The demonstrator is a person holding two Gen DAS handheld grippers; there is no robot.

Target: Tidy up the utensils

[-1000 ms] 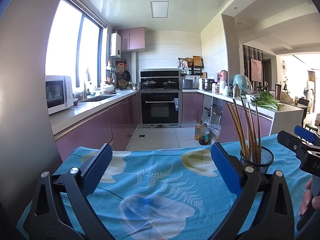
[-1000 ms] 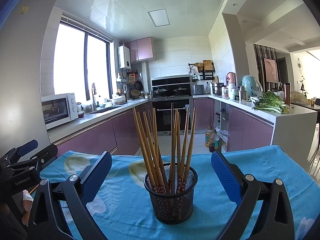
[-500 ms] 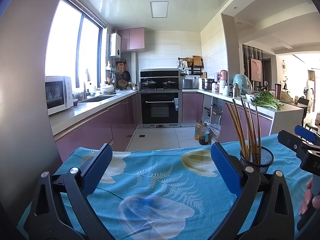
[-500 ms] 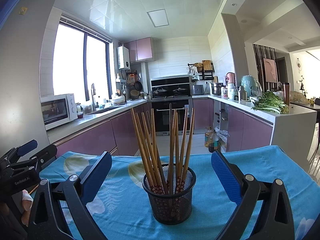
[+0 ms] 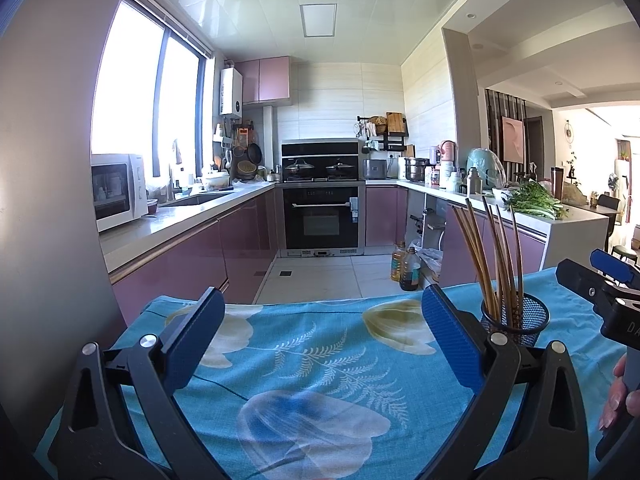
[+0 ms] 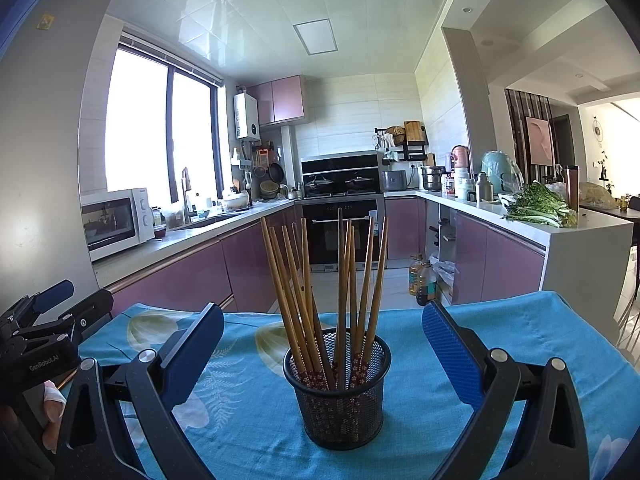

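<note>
While the chopsticks (image 6: pixel 320 292) are seen standing in the black mesh cup (image 6: pixel 338 392), the tidy-up job looks almost done or already done, because no loose chopsticks are seen lying on the blue flower cloth (image 6: pixel 500 332) in either view. The sticks are leaned in a fan, with their patterned ends down in the cup and their plain ends up. What is left cannot be told for sure; maybe nothing more is to be put away, since only the cup and the cloth are seen on the table. The right gripper (image 6: pixel 323 356) is held with its two blue fingers (image 6: pixel 450 354) spread wide apart. The cup is seen right between those fingers, a little in front of them, and it is not touched by either one. Nothing is held by this gripper. The left gripper (image 5: pixel 322 344) is also held with its blue fingers (image 5: pixel 448 342) spread wide, and nothing is pinched or touched by them. Only bare cloth is seen between the left fingers. In the left view the cup (image 5: pixel 516 318) is seen just past the right-hand finger, outside the gap, with the sticks (image 5: pixel 494 256) poking up from it. The other gripper is seen at the edge of each view, off to the outer side of the fingers, so both are held near each other above the cloth. A bit of a hand (image 5: pixel 618 396) is seen at the far right edge of the left view.
</note>
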